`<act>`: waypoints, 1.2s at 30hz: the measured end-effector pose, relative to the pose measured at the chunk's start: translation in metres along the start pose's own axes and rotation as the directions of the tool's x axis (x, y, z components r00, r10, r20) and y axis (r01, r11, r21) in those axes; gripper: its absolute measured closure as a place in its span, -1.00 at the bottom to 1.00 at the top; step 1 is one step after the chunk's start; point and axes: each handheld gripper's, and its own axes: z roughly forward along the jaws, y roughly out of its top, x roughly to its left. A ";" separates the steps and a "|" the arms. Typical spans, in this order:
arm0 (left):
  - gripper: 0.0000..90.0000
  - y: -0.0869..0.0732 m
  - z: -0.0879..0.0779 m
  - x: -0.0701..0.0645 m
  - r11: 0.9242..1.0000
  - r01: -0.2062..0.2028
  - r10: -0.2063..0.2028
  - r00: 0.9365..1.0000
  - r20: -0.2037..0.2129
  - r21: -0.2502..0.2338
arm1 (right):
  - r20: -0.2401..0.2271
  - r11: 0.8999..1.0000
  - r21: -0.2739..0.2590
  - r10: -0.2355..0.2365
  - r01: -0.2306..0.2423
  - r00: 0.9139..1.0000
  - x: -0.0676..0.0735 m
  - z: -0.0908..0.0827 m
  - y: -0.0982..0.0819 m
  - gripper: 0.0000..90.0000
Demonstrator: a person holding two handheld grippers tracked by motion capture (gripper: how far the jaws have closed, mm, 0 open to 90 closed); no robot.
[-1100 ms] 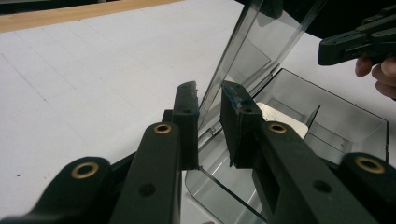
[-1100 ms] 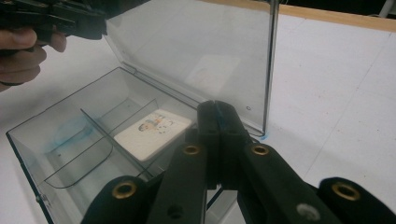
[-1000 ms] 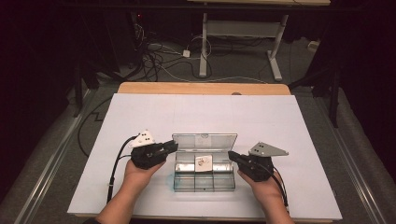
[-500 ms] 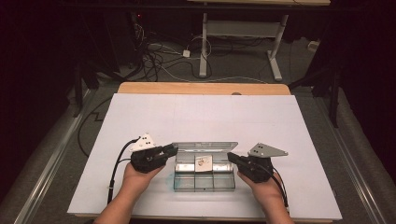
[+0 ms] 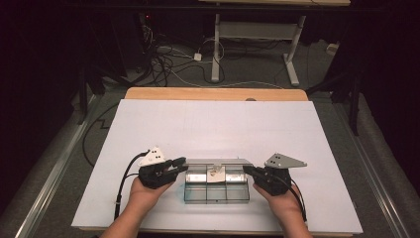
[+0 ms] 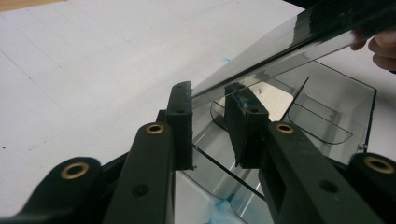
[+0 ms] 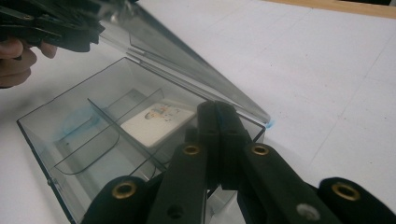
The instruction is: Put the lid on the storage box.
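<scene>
Closing the clear box's lid with both grippers

In the lower middle of the high view, the clear box [image 5: 216, 186] sits on the table [image 5: 213, 124], its lid [image 6: 280, 51] half down. My left gripper [image 6: 210, 100] has been opening its fingers; they stand a little apart around the lid's edge, and I cannot tell if they press it. My right gripper [image 7: 217, 112] has its fingers shut tight at the box's near wall; I cannot tell if they pinch it. If the left lets go, I think the lid could drop and the box slide. The little white card [image 7: 158, 120] inside is blurry, and the lid's hinge is hidden.
</scene>
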 end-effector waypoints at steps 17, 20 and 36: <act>0.50 -0.020 -0.017 -0.019 0.997 0.028 -0.032 0.998 0.060 0.066 | -0.011 0.999 0.036 -0.009 0.009 1.000 0.005 0.000 -0.010 1.00; 0.68 -0.016 -0.009 -0.026 0.997 0.008 -0.014 0.997 0.075 0.074 | -0.012 0.999 0.042 -0.010 0.010 1.000 0.007 -0.001 -0.012 1.00; 0.92 -0.022 -0.007 -0.033 0.995 -0.040 0.033 0.997 0.075 0.096 | 0.038 0.999 0.050 0.007 -0.009 0.999 -0.004 -0.020 -0.028 0.93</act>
